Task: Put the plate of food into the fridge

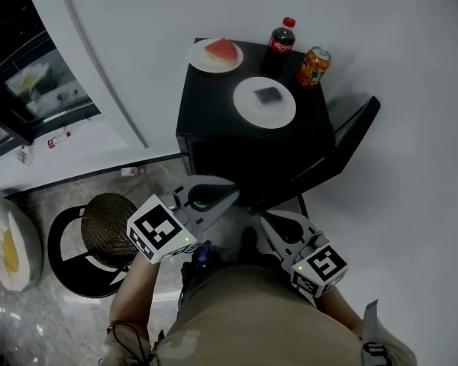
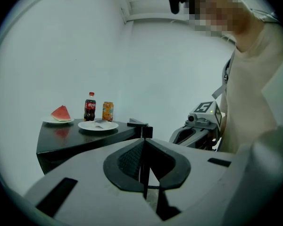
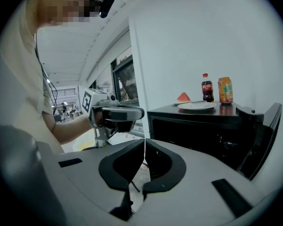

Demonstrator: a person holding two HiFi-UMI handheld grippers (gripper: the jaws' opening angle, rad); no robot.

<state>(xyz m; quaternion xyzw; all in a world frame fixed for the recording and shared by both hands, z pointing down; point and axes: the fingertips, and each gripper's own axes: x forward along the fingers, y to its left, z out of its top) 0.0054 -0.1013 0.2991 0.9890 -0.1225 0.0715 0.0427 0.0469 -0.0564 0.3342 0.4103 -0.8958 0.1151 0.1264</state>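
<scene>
**Two shut grippers in front of the open fridge**

Both grippers are close in front of the person. The left gripper [image 1: 230, 197] has its jaws squeezed tight together, with nothing between them. The right gripper [image 1: 264, 219] is clenched the same way and holds nothing too. Their tips are near each other but do not touch.

Just ahead of both grippers stands a black fridge [image 1: 214, 109]. Its door [image 1: 351, 136] hangs open, ahead of the right gripper and off to its right side. A round stool [image 1: 107, 223] sits on the floor to the left of the left gripper.

The food is on top of the fridge, well beyond both grippers. The plate with a dark bit of food [image 1: 248, 111] is the nearer one. The plate with a watermelon slice [image 1: 200, 58] is farther back, toward the left gripper's side. A cola bottle [image 1: 281, 43] and an orange can [image 1: 314, 67] stand side by side behind the nearer plate, on the right gripper's side.
</scene>
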